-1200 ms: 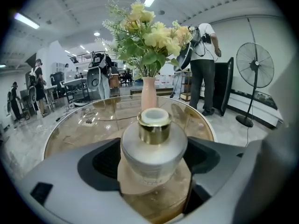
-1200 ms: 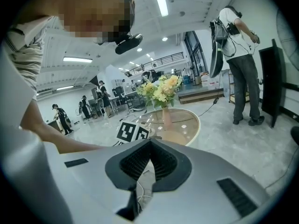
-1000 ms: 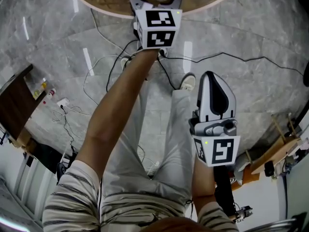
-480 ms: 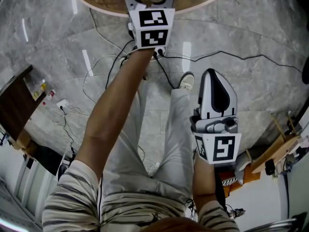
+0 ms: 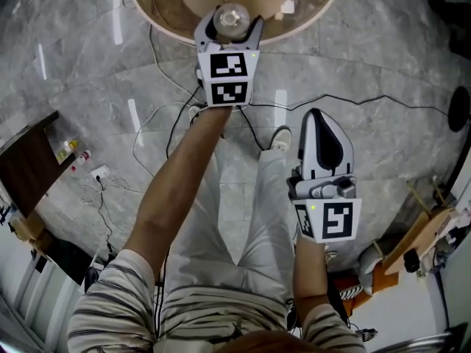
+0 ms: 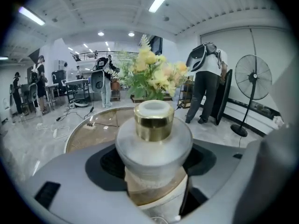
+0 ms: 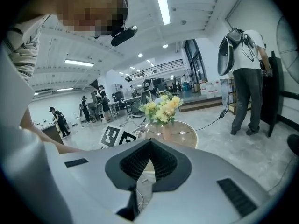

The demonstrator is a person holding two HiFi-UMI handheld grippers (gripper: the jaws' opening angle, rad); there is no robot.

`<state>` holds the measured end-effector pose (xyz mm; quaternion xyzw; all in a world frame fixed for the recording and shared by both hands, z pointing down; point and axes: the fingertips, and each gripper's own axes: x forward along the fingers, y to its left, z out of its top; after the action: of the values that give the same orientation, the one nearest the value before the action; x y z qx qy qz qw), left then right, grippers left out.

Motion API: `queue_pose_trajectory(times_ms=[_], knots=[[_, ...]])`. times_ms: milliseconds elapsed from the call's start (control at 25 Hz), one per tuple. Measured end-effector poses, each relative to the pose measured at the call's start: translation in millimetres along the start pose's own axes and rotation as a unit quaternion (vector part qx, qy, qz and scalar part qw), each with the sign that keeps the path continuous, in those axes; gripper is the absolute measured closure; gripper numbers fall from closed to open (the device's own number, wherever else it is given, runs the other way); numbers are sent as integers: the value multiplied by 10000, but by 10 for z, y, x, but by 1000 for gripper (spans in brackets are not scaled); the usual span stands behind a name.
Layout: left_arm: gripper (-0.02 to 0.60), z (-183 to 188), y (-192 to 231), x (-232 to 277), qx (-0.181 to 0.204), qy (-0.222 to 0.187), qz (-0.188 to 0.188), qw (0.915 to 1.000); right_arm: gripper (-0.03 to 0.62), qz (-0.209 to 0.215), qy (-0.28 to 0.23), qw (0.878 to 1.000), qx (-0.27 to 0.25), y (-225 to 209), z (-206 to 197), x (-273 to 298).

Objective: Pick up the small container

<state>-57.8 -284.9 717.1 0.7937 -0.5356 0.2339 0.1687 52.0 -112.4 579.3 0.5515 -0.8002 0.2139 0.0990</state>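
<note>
Over the near edge of the round bench, left claw is gripping the small container, a frosted jar with gold collar and white cap, sitting upright between the pads. Jaws have just been closing on it and are standing fairly wide around its body. Right claw is hanging beside the person's leg, well apart from the bench, jaws together, holding nothing. Flowers are standing further back on the bench.
</note>
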Motion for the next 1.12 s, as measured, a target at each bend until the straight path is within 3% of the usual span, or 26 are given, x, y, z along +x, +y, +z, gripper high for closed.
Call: queue_pose_trajectory(times_ms=[160,440,920,1120], knots=[[255,359,-46,-366,133,-115,-183,9997,585,39,-158,9998,-129,174,354,-137],[255,1074,-61,-1125,216,-301,-153,9992,585,-28,-432,9990,-138,358,947,-523],[255,2269,-196,-2883,-256,-534,67,9982,584,341,-771,9958,-345,815,2167,-1314],[255,2662,-369,-3437,-98,-830,177,9963,585,413,-1028,9927,-475,946,2623,-1568]])
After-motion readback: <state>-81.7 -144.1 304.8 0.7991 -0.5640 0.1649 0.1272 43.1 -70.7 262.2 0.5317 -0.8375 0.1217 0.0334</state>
